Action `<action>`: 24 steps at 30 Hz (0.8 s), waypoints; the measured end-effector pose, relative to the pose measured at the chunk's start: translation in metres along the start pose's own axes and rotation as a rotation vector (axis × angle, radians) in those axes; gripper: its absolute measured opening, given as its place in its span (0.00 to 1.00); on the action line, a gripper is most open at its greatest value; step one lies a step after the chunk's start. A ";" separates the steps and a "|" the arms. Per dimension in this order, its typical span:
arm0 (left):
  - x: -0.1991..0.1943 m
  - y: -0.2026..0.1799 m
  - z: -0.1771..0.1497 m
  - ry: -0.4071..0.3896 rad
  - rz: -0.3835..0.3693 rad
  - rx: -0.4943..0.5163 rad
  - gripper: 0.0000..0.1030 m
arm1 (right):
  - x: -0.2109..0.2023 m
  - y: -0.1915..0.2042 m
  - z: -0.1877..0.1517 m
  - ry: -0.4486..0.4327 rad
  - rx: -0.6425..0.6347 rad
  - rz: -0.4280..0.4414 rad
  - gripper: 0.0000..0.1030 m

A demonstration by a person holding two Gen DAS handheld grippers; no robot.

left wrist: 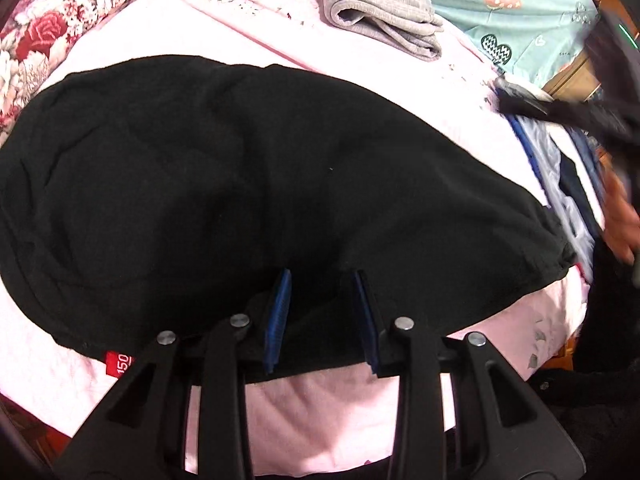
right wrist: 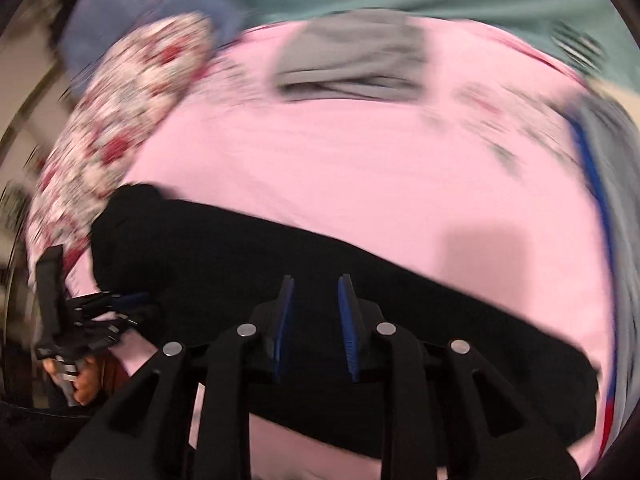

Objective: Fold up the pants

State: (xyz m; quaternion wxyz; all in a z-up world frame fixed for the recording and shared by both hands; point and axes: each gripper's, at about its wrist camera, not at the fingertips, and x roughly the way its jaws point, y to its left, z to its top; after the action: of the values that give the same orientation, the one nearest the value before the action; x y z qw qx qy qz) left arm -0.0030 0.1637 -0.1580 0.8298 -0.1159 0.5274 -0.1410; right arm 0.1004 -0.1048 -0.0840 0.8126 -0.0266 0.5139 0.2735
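The black pants [left wrist: 240,180] lie flat across the pink sheet [left wrist: 320,408], with a red size tag [left wrist: 118,364] at their near edge. My left gripper [left wrist: 322,276] hangs over that near edge. Its blue pads stand apart and bare, with black cloth showing behind the gap. In the blurred right wrist view, my right gripper [right wrist: 316,280] is open above the long band of the pants [right wrist: 400,300], nothing between its pads. The left gripper [right wrist: 136,304] appears there at the pants' left end, held by a hand [right wrist: 84,384].
A folded grey garment [left wrist: 380,20] lies at the back of the bed. A floral pillow [left wrist: 48,40] is at the left and a teal quilt [left wrist: 500,0] at the back right. Blue and white clothes [left wrist: 560,168] are piled at the right edge, next to a blurred hand [left wrist: 620,216].
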 end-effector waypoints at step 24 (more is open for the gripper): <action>0.007 0.032 0.028 0.040 -0.126 -0.029 0.32 | 0.118 0.088 0.018 0.227 -0.208 0.077 0.24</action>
State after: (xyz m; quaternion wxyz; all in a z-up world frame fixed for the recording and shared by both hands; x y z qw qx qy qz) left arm 0.0289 0.1922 -0.1635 0.8069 -0.1580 0.5373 -0.1875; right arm 0.1114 0.0251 -0.1553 0.7312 -0.1218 0.5720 0.3513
